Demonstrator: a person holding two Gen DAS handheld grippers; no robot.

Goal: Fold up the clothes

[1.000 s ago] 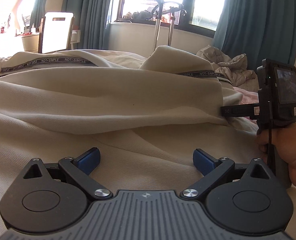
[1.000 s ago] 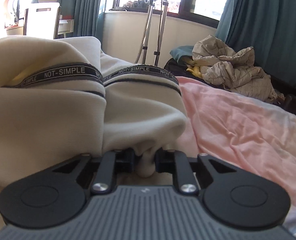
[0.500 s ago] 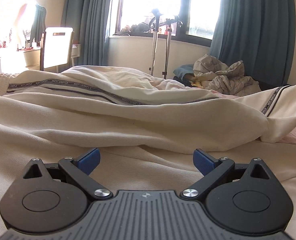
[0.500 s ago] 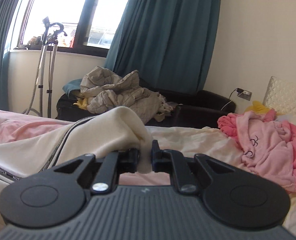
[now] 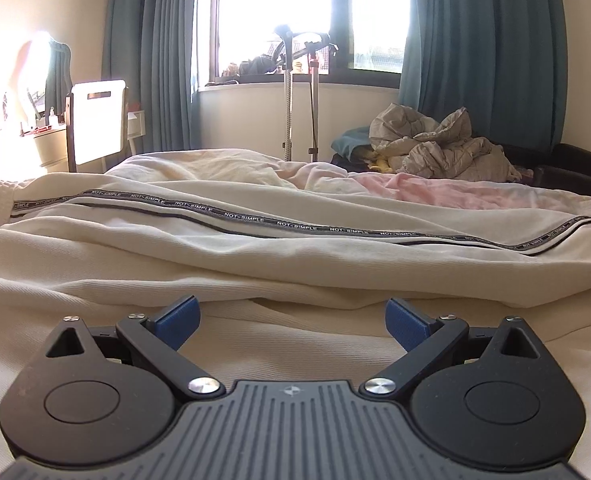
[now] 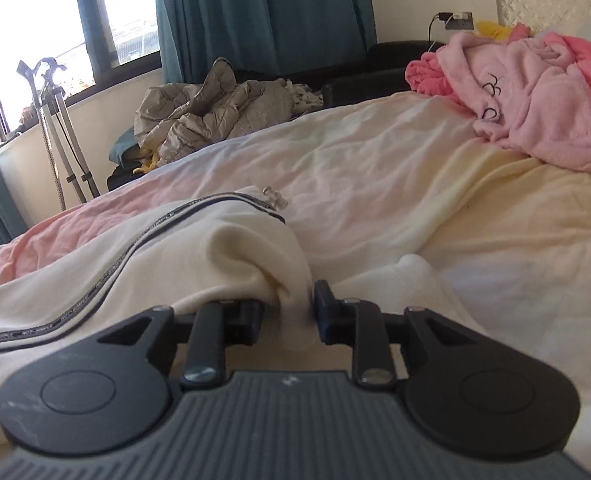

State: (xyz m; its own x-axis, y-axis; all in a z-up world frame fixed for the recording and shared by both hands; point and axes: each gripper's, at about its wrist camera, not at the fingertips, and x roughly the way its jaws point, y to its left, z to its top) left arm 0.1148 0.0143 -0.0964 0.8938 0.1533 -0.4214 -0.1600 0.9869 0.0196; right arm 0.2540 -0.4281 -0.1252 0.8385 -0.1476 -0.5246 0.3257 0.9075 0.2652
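A cream garment (image 5: 255, 256) with a dark "NOT-SIMPLE" striped band lies stretched across the bed in the left wrist view. My left gripper (image 5: 291, 322) is open and empty, resting low over the cream cloth. In the right wrist view my right gripper (image 6: 289, 314) is shut on a bunched end of the same cream garment (image 6: 143, 264), low over the bed. The striped band runs away to the left of the held end.
The bed (image 6: 395, 184) has a pink and cream sheet. A pink fleece garment (image 6: 535, 92) lies at the far right. A grey quilted heap (image 5: 439, 152) sits on a dark sofa. A metal stand (image 5: 299, 96) and a white chair (image 5: 97, 120) stand by the window.
My right gripper has pulled the garment's end out to the right and down to the bed, so the folded-over part now lies stretched flat. The left gripper stayed open and hardly moved.
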